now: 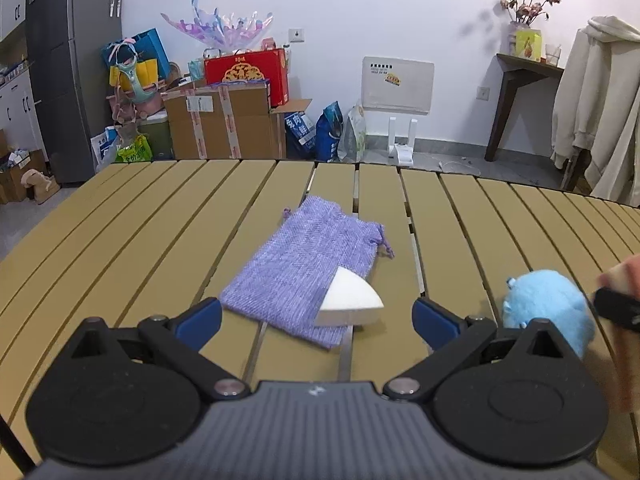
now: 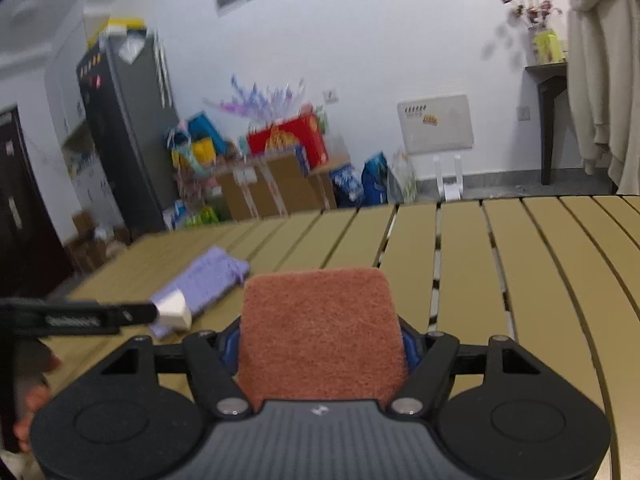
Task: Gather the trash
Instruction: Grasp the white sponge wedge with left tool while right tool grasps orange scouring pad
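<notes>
Right wrist view, right gripper [image 2: 322, 346] clamped on coarse reddish scouring sponge [image 2: 320, 328], left gripper [image 1: 316, 320] apart, knitted purple pouch [image 1: 296, 268].

Two black claws: left claw [image 1: 316, 318], right claw [image 2: 322, 344]. Blue fingertips [image 1: 199, 322], round black hinge discs, silver screws [image 1: 229, 387], ribbed grey body with small white mark.

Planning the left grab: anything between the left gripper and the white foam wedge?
Nothing visible. The left gripper is open, and the white foam wedge lies just ahead between its fingers, resting partly on the purple knit pouch.
</notes>
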